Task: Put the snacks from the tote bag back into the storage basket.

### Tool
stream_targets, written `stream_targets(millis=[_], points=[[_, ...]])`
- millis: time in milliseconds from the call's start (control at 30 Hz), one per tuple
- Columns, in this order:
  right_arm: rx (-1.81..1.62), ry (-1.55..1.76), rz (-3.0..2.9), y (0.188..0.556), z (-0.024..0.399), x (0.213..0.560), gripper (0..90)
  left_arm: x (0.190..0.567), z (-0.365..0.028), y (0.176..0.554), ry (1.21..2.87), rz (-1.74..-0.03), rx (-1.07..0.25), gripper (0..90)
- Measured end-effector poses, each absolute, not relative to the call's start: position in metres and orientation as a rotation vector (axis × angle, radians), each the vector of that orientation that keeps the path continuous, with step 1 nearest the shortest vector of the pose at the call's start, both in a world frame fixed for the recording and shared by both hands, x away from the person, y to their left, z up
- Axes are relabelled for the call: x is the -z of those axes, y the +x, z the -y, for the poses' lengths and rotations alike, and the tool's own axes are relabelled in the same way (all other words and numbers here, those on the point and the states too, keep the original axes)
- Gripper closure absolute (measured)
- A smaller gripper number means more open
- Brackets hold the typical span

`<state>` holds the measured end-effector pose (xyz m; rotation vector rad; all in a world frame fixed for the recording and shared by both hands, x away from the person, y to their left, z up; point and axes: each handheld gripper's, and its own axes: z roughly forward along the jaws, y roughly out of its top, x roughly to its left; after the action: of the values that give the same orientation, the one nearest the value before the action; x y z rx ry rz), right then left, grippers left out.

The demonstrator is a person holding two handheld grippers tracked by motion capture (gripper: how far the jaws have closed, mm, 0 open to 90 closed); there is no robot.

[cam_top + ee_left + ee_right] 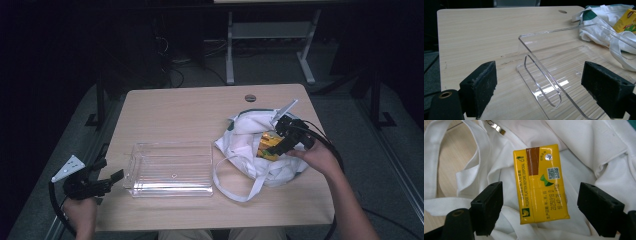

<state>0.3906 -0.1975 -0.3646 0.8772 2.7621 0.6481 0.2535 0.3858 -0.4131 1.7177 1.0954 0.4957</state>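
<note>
A yellow drink carton [541, 183] lies on a crumpled white cloth bag [250, 145] at the table's right side. My right gripper [280, 142] hovers over the carton [268, 145], open, its jaws standing either side of the carton [541, 183] without touching it. A clear plastic tray [170, 168] sits left of the bag. My left gripper [107, 182] is held at the table's front left edge, open, aimed at the tray's [554, 75] near end wall. The carton [627, 18] peeks out of the bag [599, 22] far off in the left gripper view.
The bag's white strap [240, 192] loops onto the tabletop toward the tray. A round cable hole [250, 98] is near the table's far edge. A desk frame [270, 40] stands on the dark floor beyond.
</note>
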Motion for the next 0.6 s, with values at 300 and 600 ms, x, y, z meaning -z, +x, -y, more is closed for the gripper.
stream_targets(millis=[300,600], points=[[-0.616,0.865,-2.773,0.3960,0.1931,0.3697,25.8,0.4131,-0.3850,0.2536,1.716,-1.097,-0.495,12.7],[-0.576,0.852,-2.778,0.3986,0.1891,0.3731,32.9,0.4131,-0.3849,0.2538,1.715,-1.098,-0.493,12.7]])
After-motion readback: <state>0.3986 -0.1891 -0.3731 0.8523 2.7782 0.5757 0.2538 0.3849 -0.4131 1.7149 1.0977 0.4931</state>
